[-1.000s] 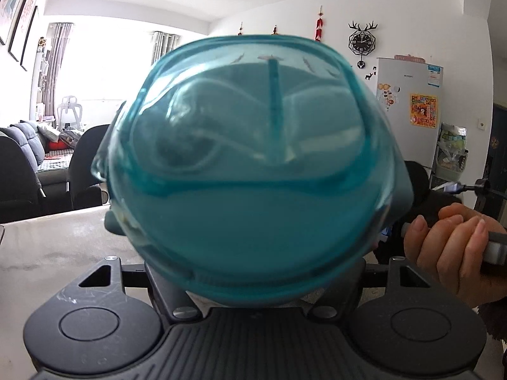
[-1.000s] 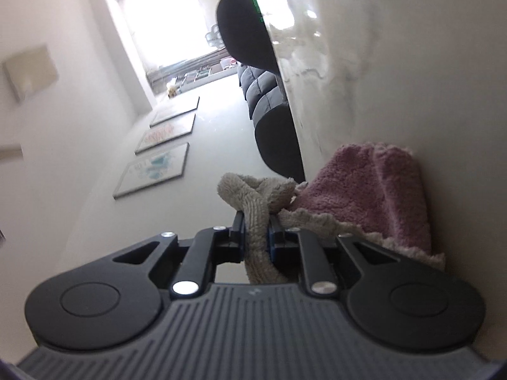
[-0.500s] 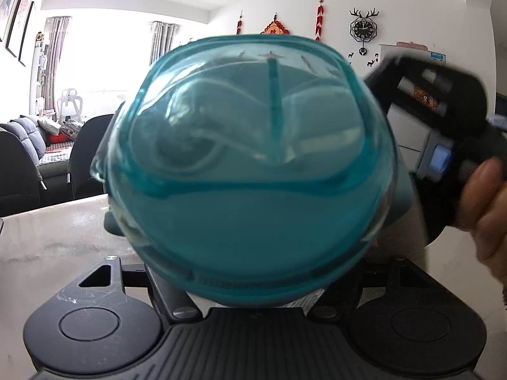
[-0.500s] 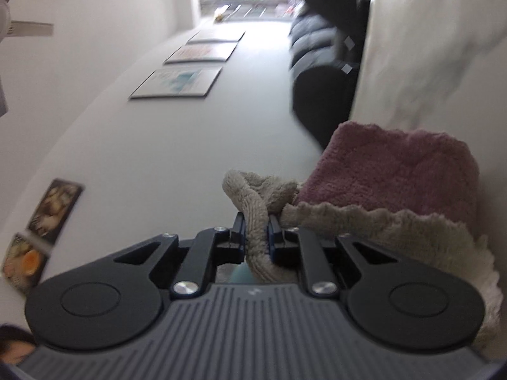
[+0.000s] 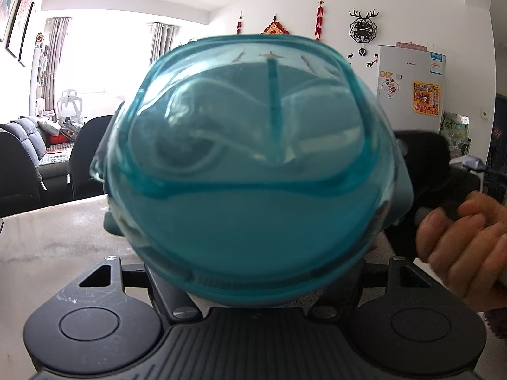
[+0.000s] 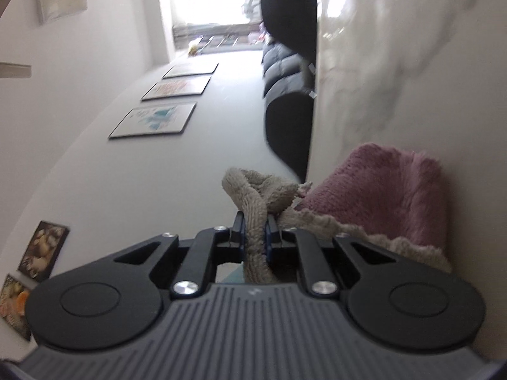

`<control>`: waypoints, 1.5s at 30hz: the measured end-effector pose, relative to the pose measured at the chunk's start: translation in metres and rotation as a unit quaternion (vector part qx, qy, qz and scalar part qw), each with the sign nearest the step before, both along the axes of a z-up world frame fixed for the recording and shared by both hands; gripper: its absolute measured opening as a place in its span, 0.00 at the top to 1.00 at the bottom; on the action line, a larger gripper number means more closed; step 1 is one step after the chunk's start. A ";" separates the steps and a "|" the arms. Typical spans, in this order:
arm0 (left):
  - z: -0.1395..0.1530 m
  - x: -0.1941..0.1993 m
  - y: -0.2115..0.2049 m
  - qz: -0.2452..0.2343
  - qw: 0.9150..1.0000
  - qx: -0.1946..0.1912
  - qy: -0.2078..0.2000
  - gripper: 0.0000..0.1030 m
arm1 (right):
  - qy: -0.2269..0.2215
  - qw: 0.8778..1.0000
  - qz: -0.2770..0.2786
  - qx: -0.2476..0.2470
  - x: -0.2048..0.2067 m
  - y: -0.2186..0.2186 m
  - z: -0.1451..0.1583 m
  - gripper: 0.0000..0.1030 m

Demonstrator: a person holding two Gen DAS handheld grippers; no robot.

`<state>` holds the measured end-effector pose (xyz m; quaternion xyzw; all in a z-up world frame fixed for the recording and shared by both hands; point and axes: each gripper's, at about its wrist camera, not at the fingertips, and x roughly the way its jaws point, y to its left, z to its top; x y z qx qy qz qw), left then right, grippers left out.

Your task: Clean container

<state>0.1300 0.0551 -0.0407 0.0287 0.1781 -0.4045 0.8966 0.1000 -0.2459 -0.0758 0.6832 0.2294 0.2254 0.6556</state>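
A teal see-through container (image 5: 253, 164) fills the left wrist view with its bottom toward the camera. My left gripper (image 5: 256, 205) is shut on it; a grey finger (image 5: 402, 190) shows at its right side. The right wrist view is rolled sideways. There my right gripper (image 6: 256, 224) is pinching a beige and pink cloth (image 6: 380, 190), and its jaws are closing tighter on the beige fold. The pink part hangs against the table (image 6: 412, 63). A person's hand (image 5: 465, 237) grips the right tool's handle just right of the container.
The marble table (image 5: 47, 237) stretches left of the container. Black chairs (image 5: 85, 158) stand at its far edge, with a grey sofa (image 5: 28, 139) behind them. A white fridge (image 5: 412, 95) stands at the back right.
The right tool swung up beside the container half a second ago and has since dropped back low on the right, rolling as it went. The cloth stays pinched. The container has not moved.
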 end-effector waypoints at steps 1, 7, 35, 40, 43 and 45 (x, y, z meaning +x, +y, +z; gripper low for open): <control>0.000 -0.001 0.000 0.000 1.000 0.000 -0.001 0.29 | 0.004 1.000 -0.004 -0.002 0.000 -0.001 -0.001 0.90; 0.001 -0.007 -0.002 0.000 1.000 0.003 -0.004 0.29 | -0.006 1.000 0.006 -0.007 0.000 0.011 0.011 0.89; -0.002 -0.015 0.002 0.000 1.000 0.003 -0.002 0.29 | -0.012 1.000 -0.003 -0.011 -0.004 0.000 0.002 0.92; -0.004 -0.017 0.006 0.001 1.000 0.002 -0.002 0.29 | -0.004 1.000 -0.012 -0.016 -0.003 0.002 0.000 0.92; -0.002 -0.015 0.007 0.000 1.000 0.004 -0.003 0.29 | -0.001 1.000 -0.016 -0.024 -0.004 0.006 0.003 0.92; -0.004 -0.017 0.008 0.001 1.000 0.005 -0.005 0.29 | 0.006 1.000 -0.016 -0.026 -0.004 0.008 0.006 0.91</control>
